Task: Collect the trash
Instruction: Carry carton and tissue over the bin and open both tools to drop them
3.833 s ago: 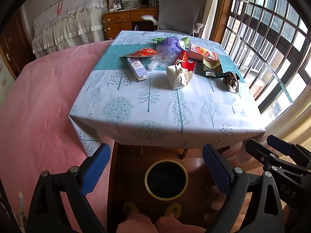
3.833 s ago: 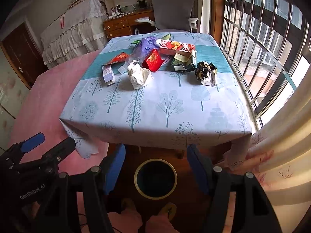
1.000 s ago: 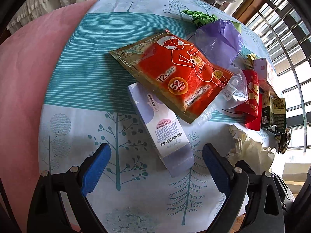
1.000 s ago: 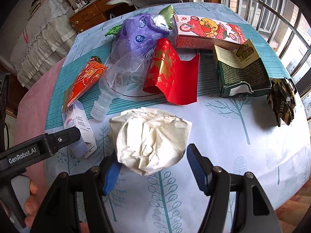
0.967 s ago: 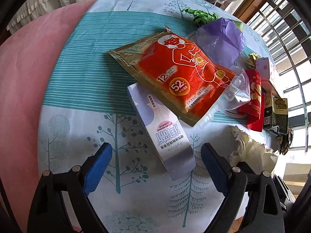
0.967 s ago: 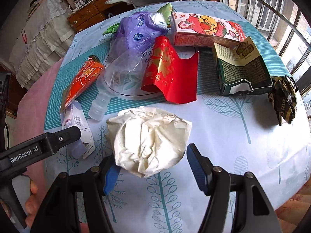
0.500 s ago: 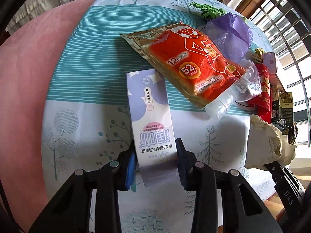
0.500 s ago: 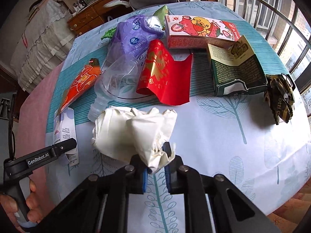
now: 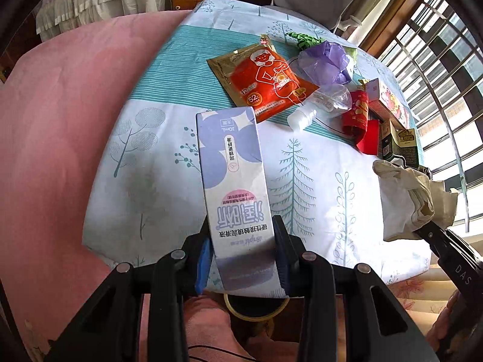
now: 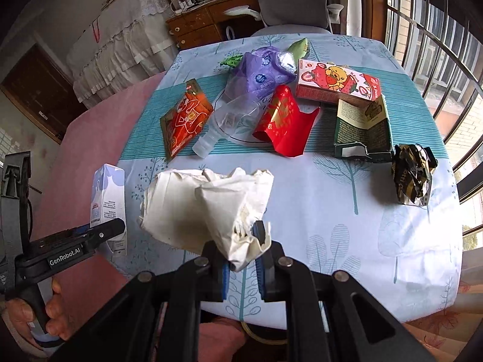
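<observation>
While the left gripper (image 9: 243,253) clamps a tall lilac-and-white cardboard carton (image 9: 234,181) clear of the tree-print surface (image 9: 317,181), the right gripper (image 10: 243,267) pinches a crumpled cream paper bag (image 10: 211,208), also lifted. Only the left wrist view shows the yellow rim of a round bin (image 9: 256,313) below the surface edge. Only the right wrist view shows a hand (image 10: 39,316) on the left gripper's handle and a crushed black-and-gold wrapper (image 10: 412,176). Still lying on the surface are an orange foil pouch (image 9: 265,81), a clear plastic bottle (image 10: 229,125), a red envelope (image 10: 283,123), a purple plastic bag (image 10: 262,72) and two printed boxes.
</observation>
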Motion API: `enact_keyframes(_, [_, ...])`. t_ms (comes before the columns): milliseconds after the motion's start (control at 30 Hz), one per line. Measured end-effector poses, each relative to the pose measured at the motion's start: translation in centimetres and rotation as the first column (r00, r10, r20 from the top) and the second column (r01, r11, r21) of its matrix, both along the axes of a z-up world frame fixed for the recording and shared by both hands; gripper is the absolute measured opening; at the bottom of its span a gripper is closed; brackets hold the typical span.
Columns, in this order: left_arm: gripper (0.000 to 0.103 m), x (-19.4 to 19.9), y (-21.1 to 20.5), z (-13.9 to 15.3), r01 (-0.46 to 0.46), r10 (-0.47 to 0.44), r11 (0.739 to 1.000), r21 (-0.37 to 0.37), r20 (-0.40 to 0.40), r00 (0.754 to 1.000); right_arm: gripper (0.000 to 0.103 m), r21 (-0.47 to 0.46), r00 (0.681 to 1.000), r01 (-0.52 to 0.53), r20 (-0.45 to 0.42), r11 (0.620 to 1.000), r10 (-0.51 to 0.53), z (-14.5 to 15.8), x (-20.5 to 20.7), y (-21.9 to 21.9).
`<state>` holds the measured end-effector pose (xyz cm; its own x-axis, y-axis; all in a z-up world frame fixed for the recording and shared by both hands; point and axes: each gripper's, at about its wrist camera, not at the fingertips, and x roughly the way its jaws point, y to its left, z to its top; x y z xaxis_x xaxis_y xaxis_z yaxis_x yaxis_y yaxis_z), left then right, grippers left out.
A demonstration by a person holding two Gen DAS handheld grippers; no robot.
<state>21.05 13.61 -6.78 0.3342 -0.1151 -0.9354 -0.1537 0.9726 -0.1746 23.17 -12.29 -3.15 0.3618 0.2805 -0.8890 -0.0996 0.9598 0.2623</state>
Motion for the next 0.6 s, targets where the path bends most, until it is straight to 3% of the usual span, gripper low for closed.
enact_keyframes(133, [0.034,-6.0,-2.0,2.4,-0.002,0.003,1.000,-0.013,0.050,0.999,0.013,-0.001,0.993,-0.118,0.030,0.993,0.117,1.4,-4.1,-0.8])
enact_keyframes(333, [0.034,-14.6,-6.8,3.0,0.003,-0.002,1.000,-0.028,0.046,0.999,0.013,-0.031,0.968,-0.249,-0.003,0.968,0.249,1.0,-11.0,-2.3])
enact_keyframes(600, [0.034,-21.2,-9.8,1.5,0.066,-0.066,0.998,-0.013,-0.029,0.997,0.013,-0.033,0.959,-0.257,-0.129,0.966,0.250,-2.8,-16.7,-3.9])
